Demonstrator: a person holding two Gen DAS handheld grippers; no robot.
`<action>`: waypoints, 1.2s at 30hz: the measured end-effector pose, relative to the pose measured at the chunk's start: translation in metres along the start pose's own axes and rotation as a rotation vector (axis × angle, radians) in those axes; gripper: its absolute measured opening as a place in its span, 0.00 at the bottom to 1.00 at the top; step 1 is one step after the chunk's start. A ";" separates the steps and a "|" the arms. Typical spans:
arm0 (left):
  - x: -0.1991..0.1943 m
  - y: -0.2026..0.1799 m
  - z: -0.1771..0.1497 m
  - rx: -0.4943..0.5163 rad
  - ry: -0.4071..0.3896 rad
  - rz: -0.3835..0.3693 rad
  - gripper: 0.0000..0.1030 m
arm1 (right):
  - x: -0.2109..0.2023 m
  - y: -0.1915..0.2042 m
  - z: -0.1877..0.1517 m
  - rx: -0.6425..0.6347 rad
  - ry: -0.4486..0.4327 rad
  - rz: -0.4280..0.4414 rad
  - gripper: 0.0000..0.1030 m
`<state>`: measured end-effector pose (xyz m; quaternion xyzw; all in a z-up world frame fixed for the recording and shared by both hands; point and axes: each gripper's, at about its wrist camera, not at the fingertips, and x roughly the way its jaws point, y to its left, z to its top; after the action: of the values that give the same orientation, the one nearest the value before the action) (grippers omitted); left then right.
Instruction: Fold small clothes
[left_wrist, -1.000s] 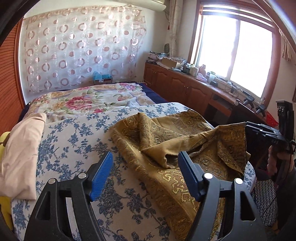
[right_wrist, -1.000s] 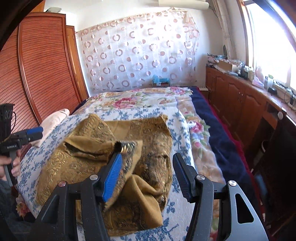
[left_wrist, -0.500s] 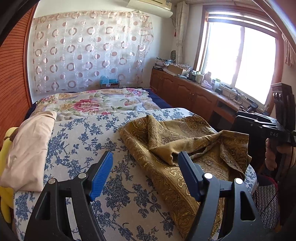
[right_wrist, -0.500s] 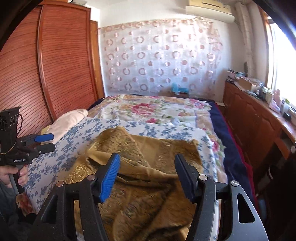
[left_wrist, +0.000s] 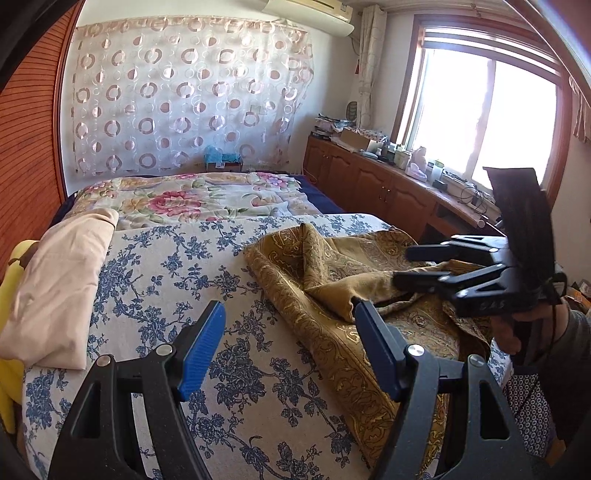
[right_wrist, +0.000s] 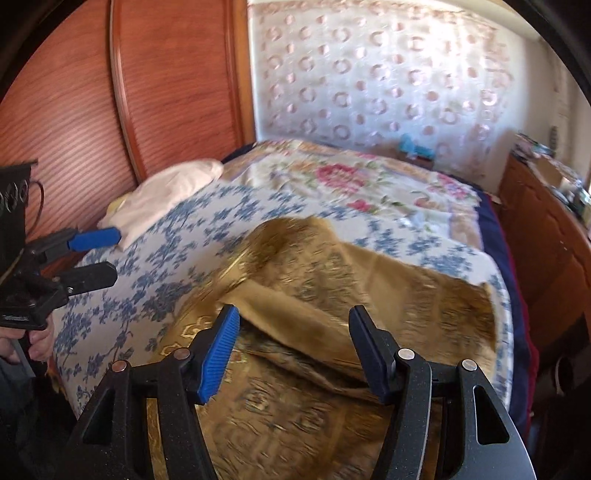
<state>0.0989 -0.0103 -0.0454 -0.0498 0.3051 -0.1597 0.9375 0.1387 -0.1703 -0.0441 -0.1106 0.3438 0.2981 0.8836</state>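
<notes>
left wrist view: gold brocade garment (left_wrist: 332, 295) lies rumpled on the blue-flowered sheet (left_wrist: 177, 280), toward the bed's near right corner, one flap thrown back over itself. my left gripper (left_wrist: 288, 343) hovers low over the sheet just beside the garment's left edge, jaws wide apart, nothing between them. my right gripper (right_wrist: 291, 347) sits above the heaped middle of the cloth, jaws also spread and empty; in the left view it reaches in from the right, fingers level and pointing across the fabric.

risks, as i judge them: the right view is smeared, so the true hem is hard to pick out, and i could pinch two layers of the flap at once and drag the pile. the cloth looks slippery and lies near the mattress edge, so a tug rightward could slide it off. a folded cream cloth (left_wrist: 55, 288) lies well apart at left.
</notes>
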 end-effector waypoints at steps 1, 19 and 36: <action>0.000 0.000 0.000 0.003 -0.002 0.002 0.71 | 0.008 0.001 0.003 -0.004 0.019 0.015 0.62; 0.000 0.003 -0.005 -0.006 0.009 0.001 0.71 | 0.053 -0.029 0.034 0.014 0.060 -0.011 0.05; 0.010 -0.001 -0.010 0.002 0.035 -0.010 0.71 | 0.032 -0.172 0.087 0.226 0.070 -0.379 0.09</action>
<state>0.1002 -0.0144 -0.0588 -0.0477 0.3210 -0.1652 0.9314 0.3083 -0.2583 -0.0024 -0.0836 0.3787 0.0820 0.9181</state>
